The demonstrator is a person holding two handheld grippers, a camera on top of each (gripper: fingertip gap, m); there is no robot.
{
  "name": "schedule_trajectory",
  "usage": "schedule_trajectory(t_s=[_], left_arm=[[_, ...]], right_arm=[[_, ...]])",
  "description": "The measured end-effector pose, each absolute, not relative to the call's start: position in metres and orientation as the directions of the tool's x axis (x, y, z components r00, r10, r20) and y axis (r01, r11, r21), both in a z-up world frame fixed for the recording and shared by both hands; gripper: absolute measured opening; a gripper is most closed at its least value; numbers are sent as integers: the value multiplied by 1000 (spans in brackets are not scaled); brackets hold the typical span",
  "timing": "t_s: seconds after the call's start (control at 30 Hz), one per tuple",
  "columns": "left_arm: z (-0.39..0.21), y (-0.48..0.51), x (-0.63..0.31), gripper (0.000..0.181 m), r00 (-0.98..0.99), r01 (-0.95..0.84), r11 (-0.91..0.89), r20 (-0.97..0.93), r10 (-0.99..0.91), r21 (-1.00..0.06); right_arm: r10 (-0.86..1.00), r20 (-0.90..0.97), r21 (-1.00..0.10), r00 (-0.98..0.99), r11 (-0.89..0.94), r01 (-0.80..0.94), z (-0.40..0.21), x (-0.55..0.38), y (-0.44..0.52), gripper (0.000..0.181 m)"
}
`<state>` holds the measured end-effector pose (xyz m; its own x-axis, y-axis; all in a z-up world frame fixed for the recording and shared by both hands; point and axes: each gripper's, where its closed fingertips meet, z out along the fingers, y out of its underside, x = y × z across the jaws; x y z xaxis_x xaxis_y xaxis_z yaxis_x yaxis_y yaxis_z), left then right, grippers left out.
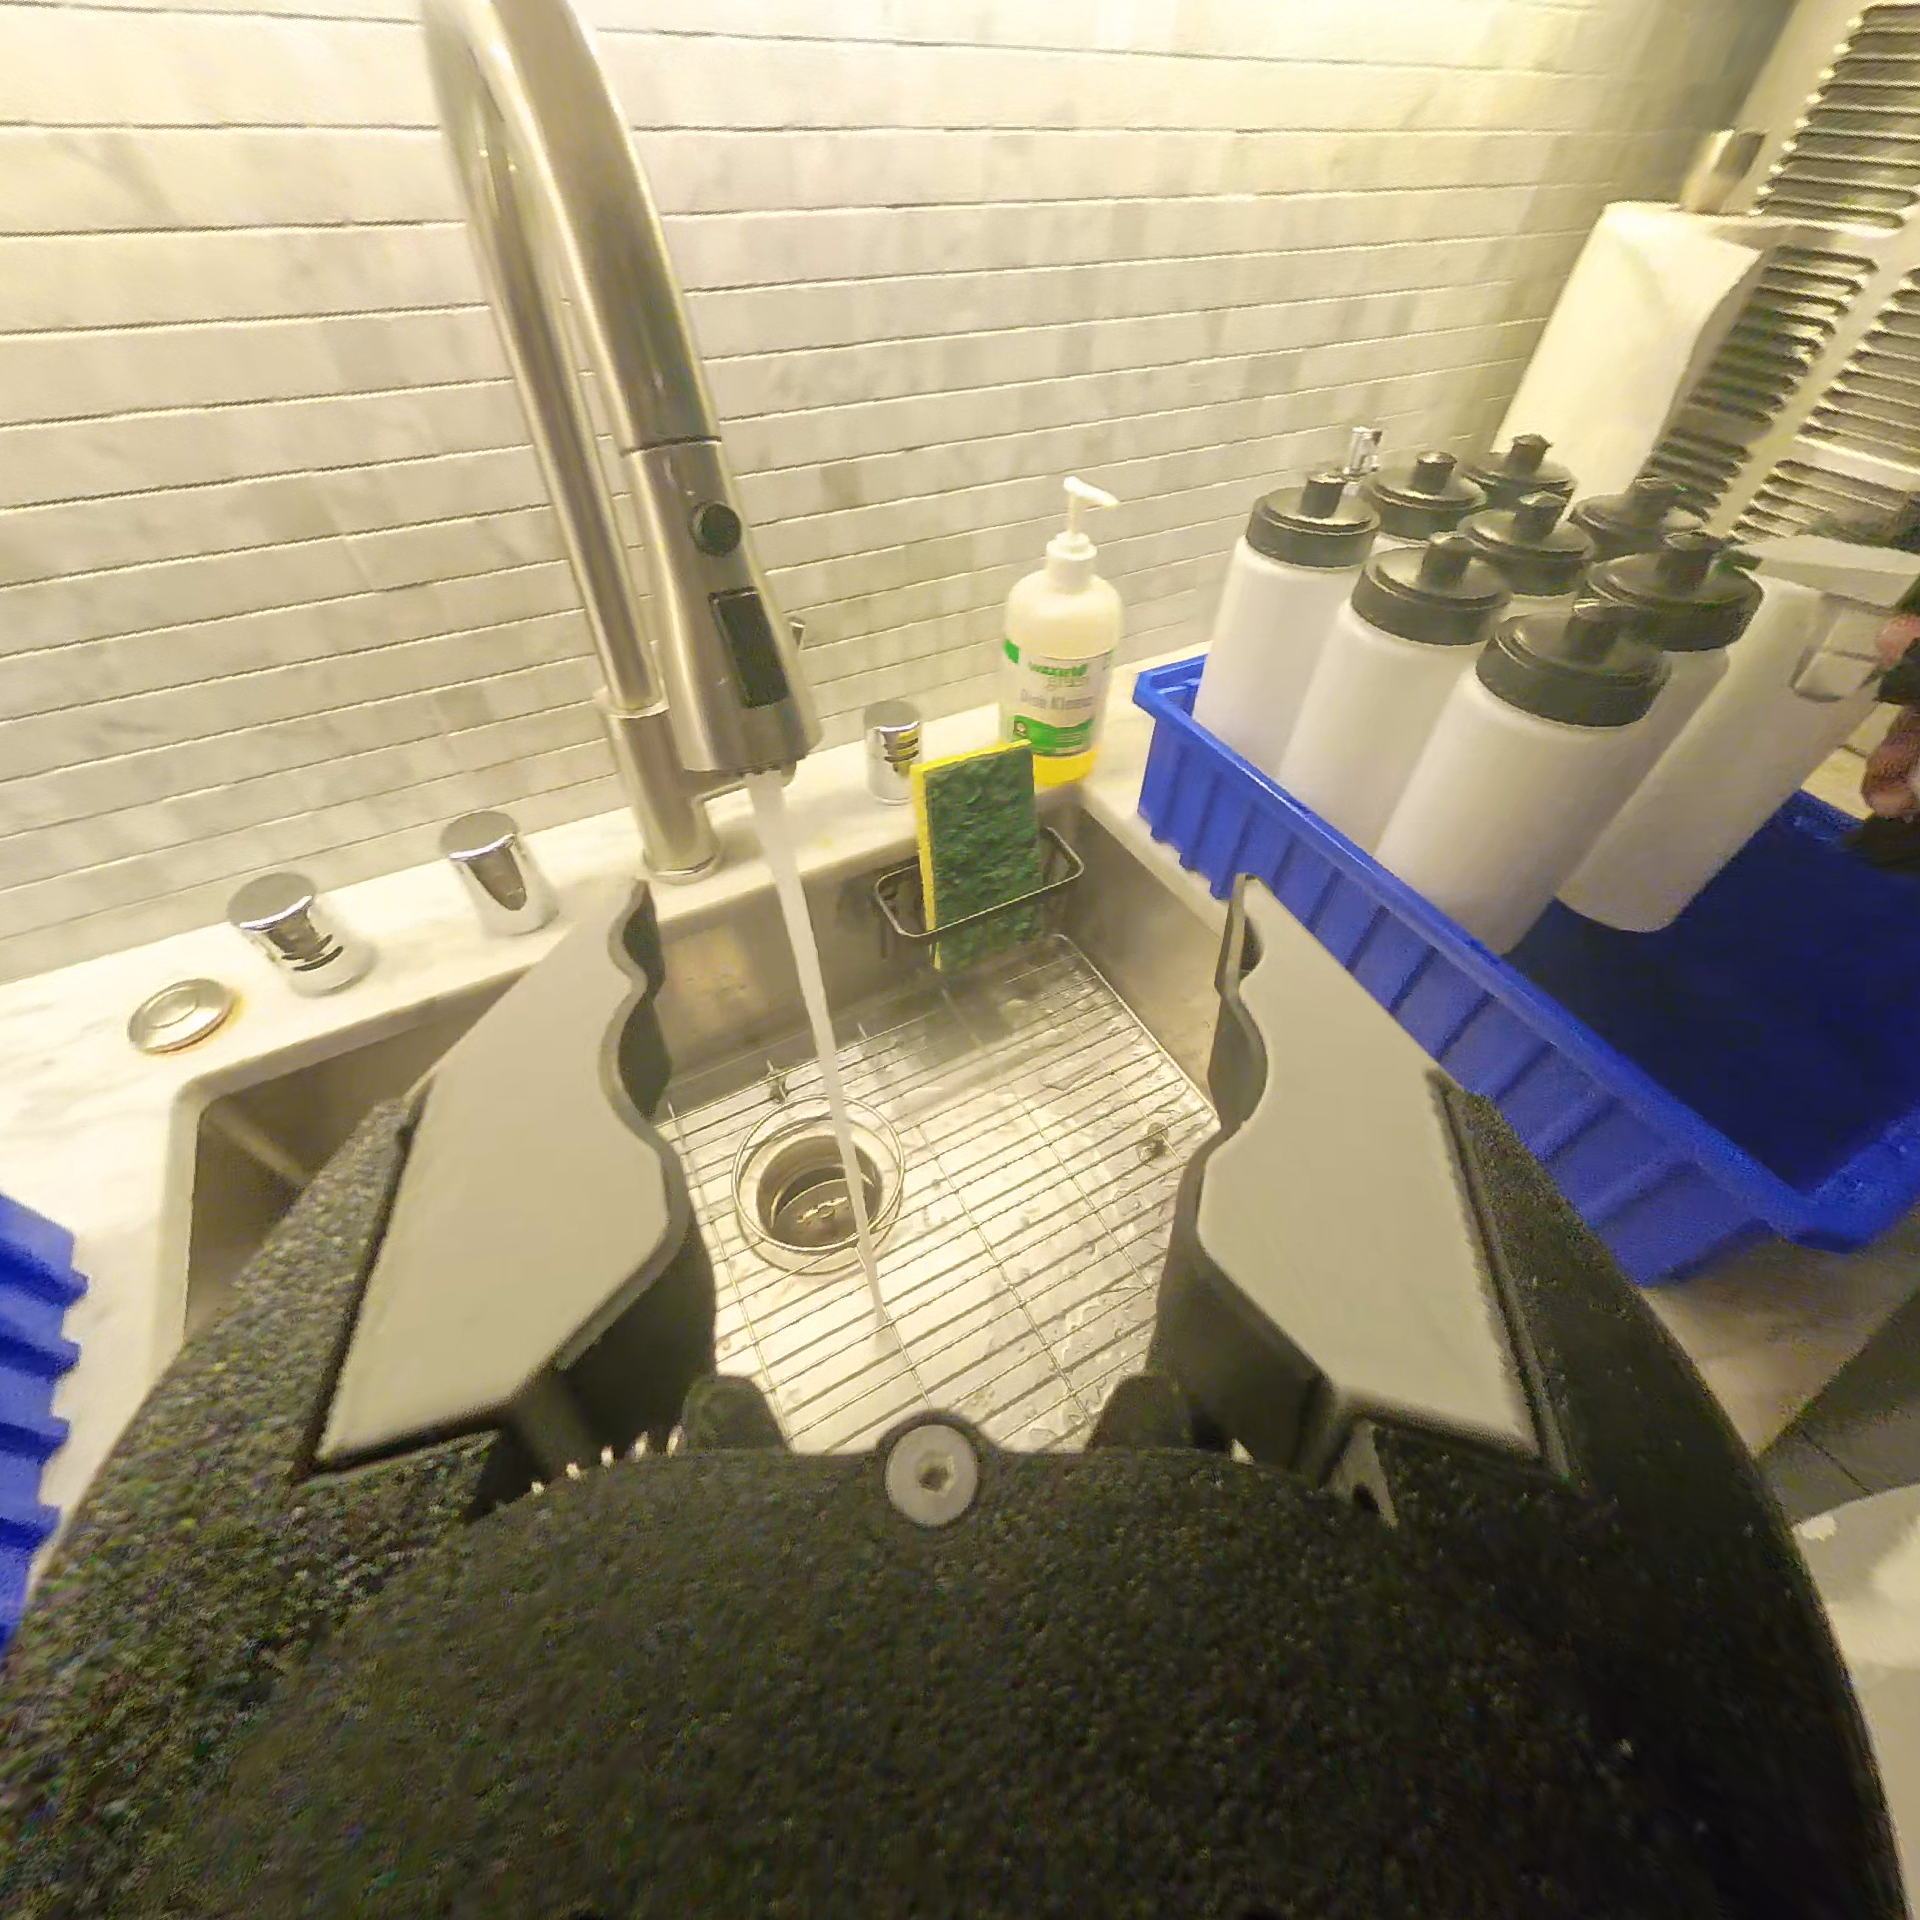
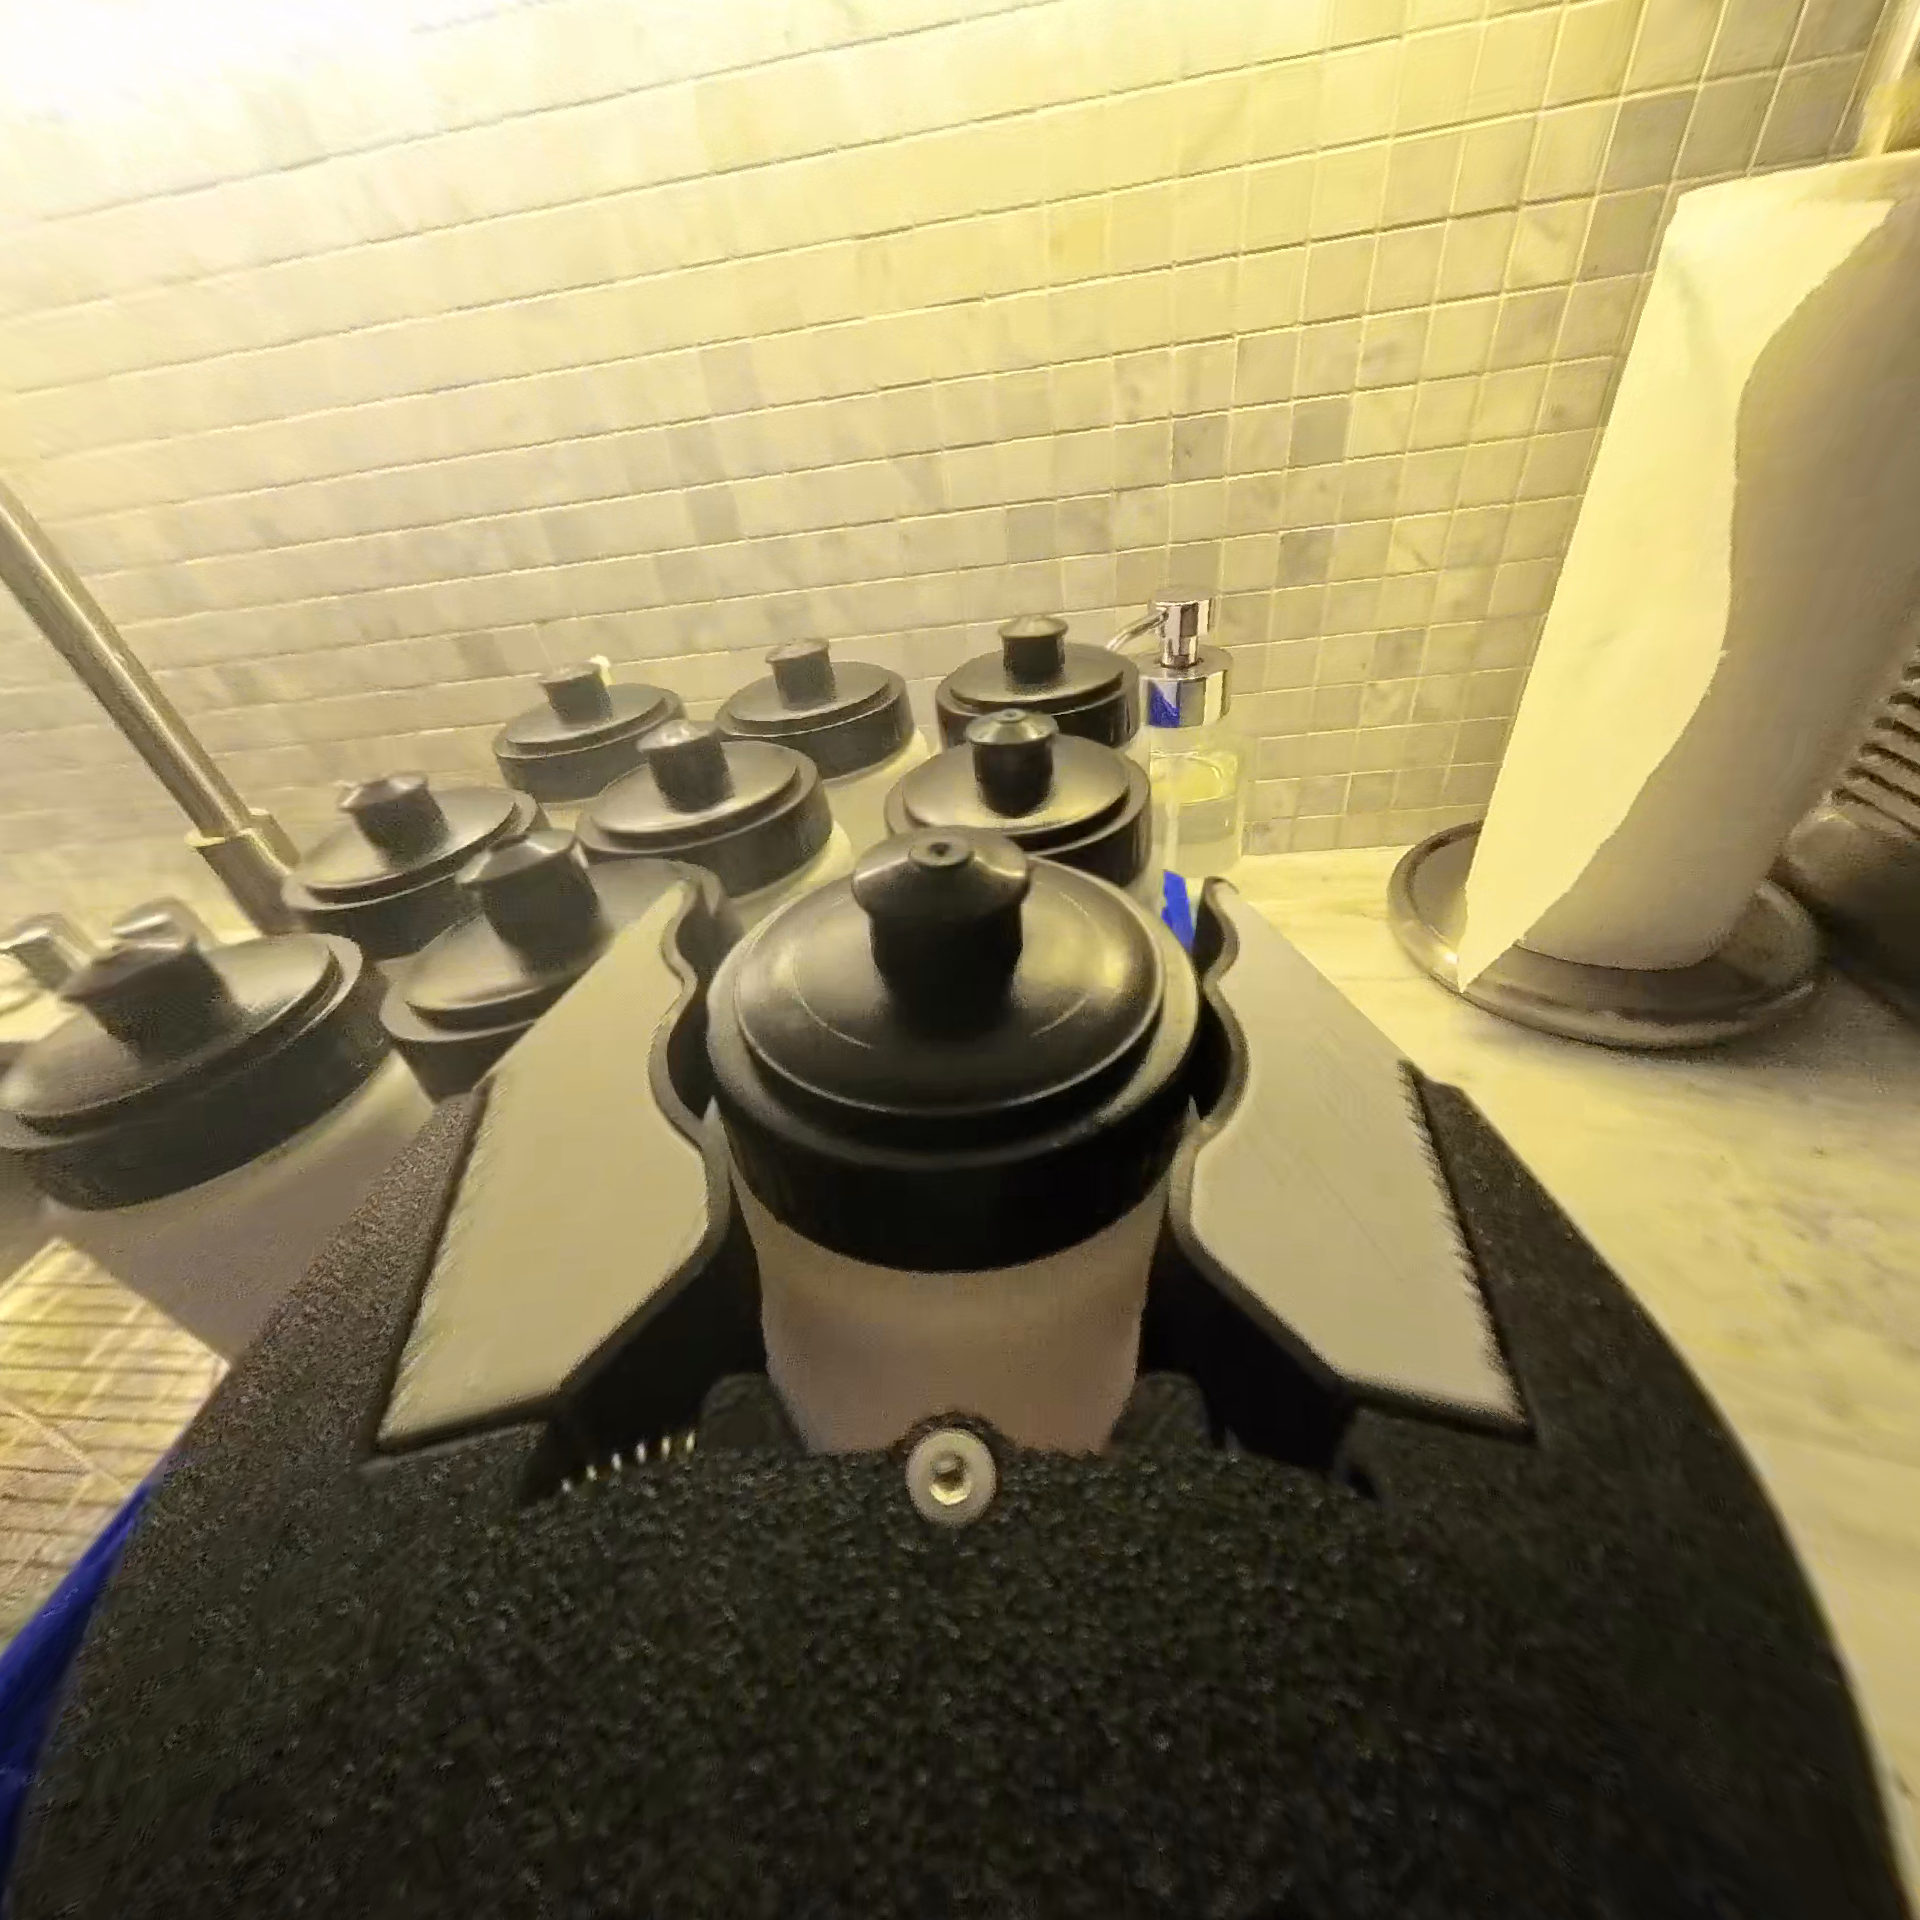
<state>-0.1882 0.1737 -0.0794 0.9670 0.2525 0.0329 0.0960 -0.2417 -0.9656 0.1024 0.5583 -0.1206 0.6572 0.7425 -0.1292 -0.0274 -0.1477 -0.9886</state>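
Your right gripper (image 2: 951,1049) clasps an upright white bottle (image 2: 940,1122) (black cap up) at the near corner of the blue bin (image 1: 1455,1049), eight more bottles standing behind it. Left of the bin, your left gripper (image 1: 940,997) hangs wide and empty over the sink (image 1: 1039,1195), faucet (image 1: 665,499) running.

White bottles (image 1: 1507,821) with black caps (image 2: 940,997) sit in a bright blue bin (image 1: 1558,1101); sponge (image 1: 982,852) is yellow with a green face, marbled white worktop (image 1: 83,1122), grey-white tiled wall (image 1: 260,468).
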Motion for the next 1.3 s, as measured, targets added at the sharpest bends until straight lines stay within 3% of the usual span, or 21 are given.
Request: schedule_trajectory(t_s=[0.47, 0.6, 0.7, 0.83, 1.0, 1.3], left_arm=[[-81, 136, -222, 106, 928, 141, -218, 53, 369, -966], [-85, 111, -248, 106, 897, 196, -212, 88, 433, -957], [-86, 83, -281, 107, 861, 229, -185, 110, 497, -956], [-97, 32, -349, 106, 790, 255, -183, 96, 605, -950], [-136, -3, -466, 102, 740, 308, -213, 93, 666, -927], [-213, 77, -587, 123, 811, 328, -324, 88, 579, -887]], right_arm=[[677, -60, -993, 733, -117, 26, -146, 94, 582, 93], [658, -31, -990, 752, -122, 66, -139, 113, 575, 108], [626, 7, -992, 780, -97, 87, -124, 138, 560, 109], [579, 24, -995, 815, -64, 75, -93, 166, 516, 102], [628, 38, -996, 777, -42, 83, -62, 133, 434, 95], [732, 84, -990, 676, -14, 139, -26, 29, 297, 90]])
